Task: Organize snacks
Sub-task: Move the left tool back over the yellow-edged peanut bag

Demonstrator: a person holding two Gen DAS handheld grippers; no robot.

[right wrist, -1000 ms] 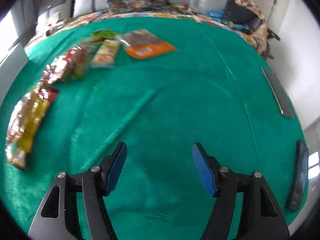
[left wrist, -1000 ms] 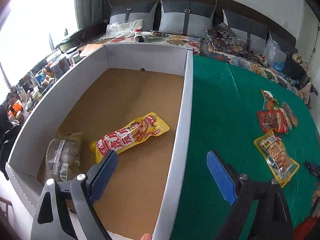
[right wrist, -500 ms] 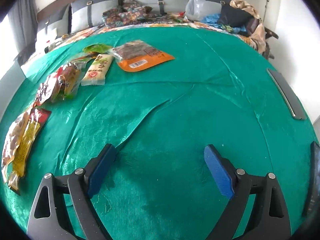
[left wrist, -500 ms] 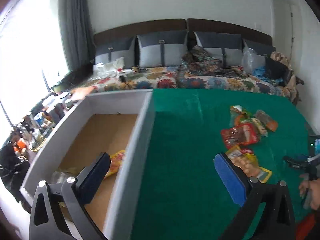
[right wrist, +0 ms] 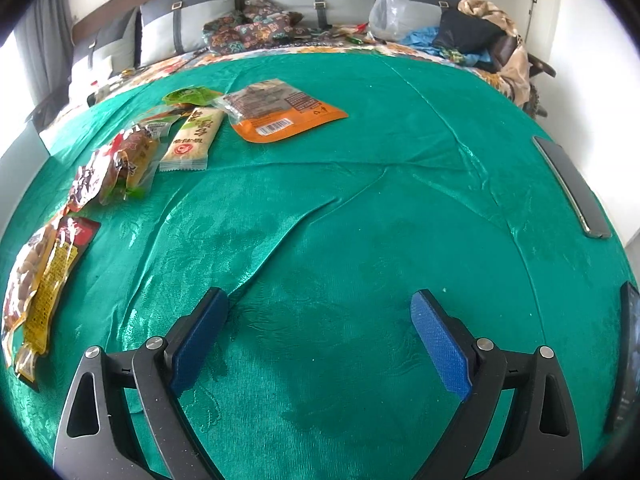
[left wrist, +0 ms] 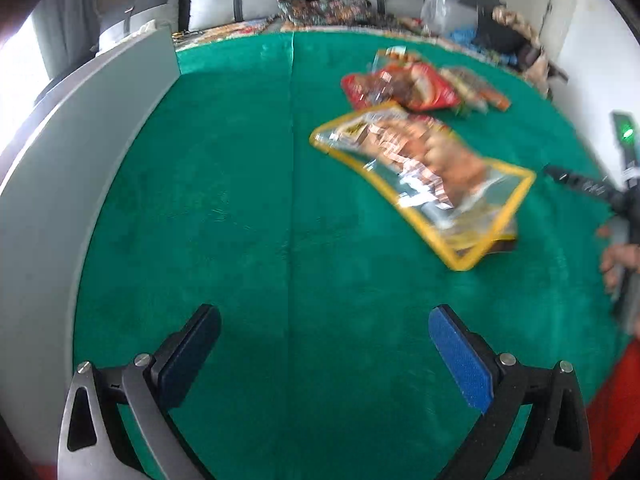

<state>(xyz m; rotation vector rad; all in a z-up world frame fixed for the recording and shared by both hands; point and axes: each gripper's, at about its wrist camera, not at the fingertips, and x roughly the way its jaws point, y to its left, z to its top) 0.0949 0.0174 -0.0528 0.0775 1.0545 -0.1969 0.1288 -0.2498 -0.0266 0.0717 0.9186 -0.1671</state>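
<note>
The left tongs [left wrist: 324, 352], spread wide and empty, are aimed across the green-clothed table [left wrist: 240, 220] toward the yellow-edged clear snack pouch [left wrist: 424, 184], lying well apart from the white cardboard box [left wrist: 80, 152]. The right tongs [right wrist: 320, 340], whose jaws have just been opening, are likewise wide and empty. A reach for the next snack is judged under way; lowering astride the pouch and closing is called for next.

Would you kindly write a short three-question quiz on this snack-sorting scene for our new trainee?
1. True or false: the left gripper holds a packet.
2. Which packet lies nearest the left gripper: A the yellow-edged packet, B the red packet?
3. In the right wrist view, what colour is the packet with the barcode?

Key: 1 false, its jaws stand open over bare green cloth; 2 A; 3 orange.
</note>
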